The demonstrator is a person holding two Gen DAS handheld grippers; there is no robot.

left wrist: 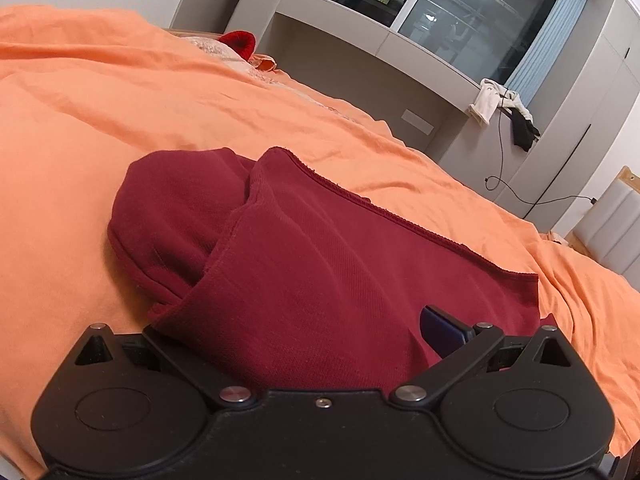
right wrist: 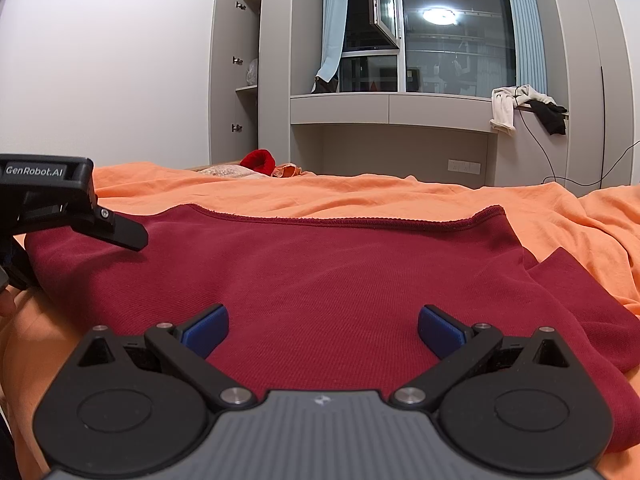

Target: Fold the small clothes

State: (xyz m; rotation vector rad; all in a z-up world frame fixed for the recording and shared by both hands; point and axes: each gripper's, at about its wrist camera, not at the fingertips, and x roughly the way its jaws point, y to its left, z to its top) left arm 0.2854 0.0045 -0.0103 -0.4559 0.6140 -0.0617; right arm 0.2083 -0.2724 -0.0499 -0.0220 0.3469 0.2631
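My right gripper (right wrist: 323,330) hovers released over the dark red garment (right wrist: 320,276) on the orange bed (right wrist: 360,196). At nine o'clock my left gripper (right wrist: 120,232), jaws spread, has cloth draped between; the fold could slip.

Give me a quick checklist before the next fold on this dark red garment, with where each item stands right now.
1. Right gripper open and empty: ok, both blue pads apart over the cloth.
2. Left gripper free of fabric: not ok, a fold of the red garment drapes over its left finger.
3. Left gripper open or shut: cannot tell.
4. Garment flat: not ok, its left side is bunched in the left wrist view.
5. Far hem straight: ok.
6. Orange sheet around garment clear: ok nearby.
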